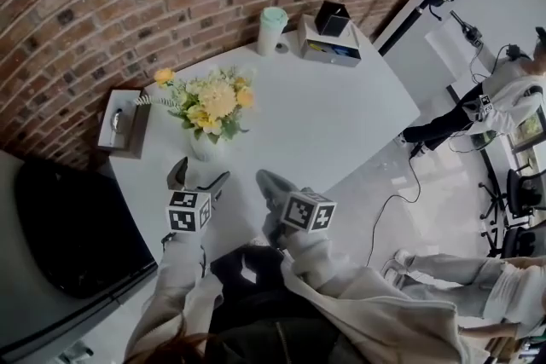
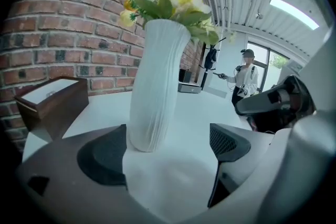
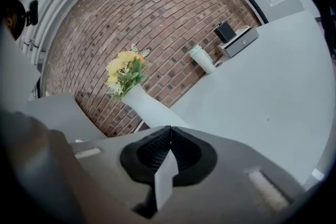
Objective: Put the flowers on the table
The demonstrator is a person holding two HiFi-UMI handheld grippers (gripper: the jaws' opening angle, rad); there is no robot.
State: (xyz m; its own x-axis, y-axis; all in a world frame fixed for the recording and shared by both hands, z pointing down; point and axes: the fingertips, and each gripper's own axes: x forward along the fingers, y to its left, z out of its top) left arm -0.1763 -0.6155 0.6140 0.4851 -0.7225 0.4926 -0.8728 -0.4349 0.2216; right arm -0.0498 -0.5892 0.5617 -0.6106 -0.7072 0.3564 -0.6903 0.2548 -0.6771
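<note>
I am holding my left tool [image 1: 201, 175] open just before the vase [image 2: 157, 86], since it is standing unaided on the counter [image 1: 324, 115]; my right tool [image 1: 266, 180] is idling closed, empty.

Head view: high above, facing steeply down on the white table [image 1: 341, 124].
Left gripper view: low at table level, very near the vase [image 2: 157, 86], facing the brick wall [image 2: 63, 34].
Right gripper view: low, tilted, farther from the vase, toward the same brick wall.
Shared by all three: vase, flowers [image 2: 168, 5], table, brick wall.
</note>
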